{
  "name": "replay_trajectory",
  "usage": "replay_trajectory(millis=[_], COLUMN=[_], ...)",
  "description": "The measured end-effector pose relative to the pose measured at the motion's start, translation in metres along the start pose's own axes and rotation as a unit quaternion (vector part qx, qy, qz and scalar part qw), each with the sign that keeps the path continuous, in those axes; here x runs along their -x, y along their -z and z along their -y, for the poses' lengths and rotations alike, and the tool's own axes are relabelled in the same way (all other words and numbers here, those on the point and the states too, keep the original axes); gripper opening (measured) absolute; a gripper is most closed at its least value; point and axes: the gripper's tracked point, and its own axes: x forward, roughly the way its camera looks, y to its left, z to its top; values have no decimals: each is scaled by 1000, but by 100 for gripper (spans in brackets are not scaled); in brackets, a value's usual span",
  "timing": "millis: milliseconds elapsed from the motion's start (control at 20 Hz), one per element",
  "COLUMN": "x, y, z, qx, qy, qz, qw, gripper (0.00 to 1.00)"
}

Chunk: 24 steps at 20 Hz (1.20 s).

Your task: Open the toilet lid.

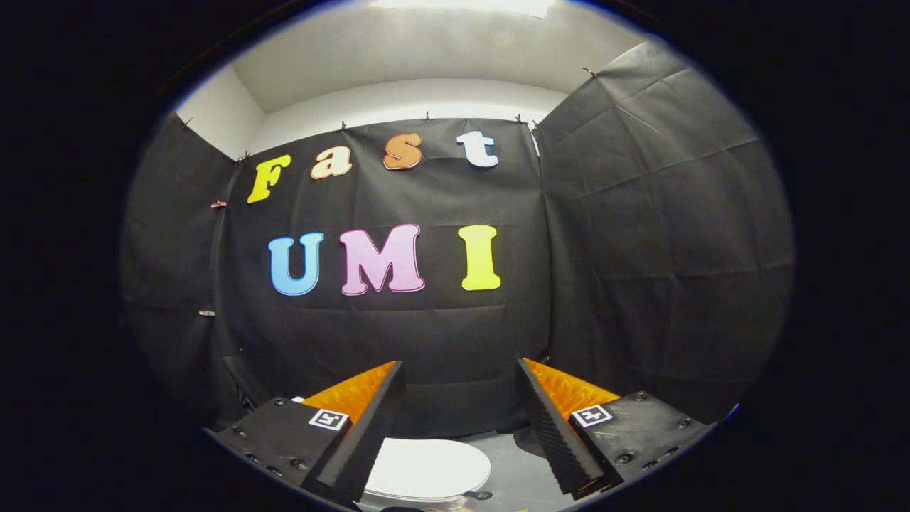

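While the tongs [461, 427] hover spread apart and empty, the smooth white oval toilet lid [426, 469] lies flat and closed just below them, so lifting has not begun.

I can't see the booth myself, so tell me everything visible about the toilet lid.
The toilet lid is white, smooth and glossy, plastic by the look, with a rounded oval outline. It lies flat and closed, low beneath the tool, showing between and below its two fingers. The fingers stand wide apart above it; nothing touches it. A small dark fitting sits at its right edge.
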Motion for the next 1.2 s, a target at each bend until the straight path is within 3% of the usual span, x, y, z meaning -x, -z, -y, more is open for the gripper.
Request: replay_trajectory(millis=[350,650,950,1200], x=[-26,-47,-66,-68], y=[43,121,224,310], z=[20,55,88,107], qx=[-38,-69,-146,-216], qy=[27,72,109,129], qz=[-18,-65,-135,-196], qw=[999,993,974,948], gripper=[98,98,98,99])
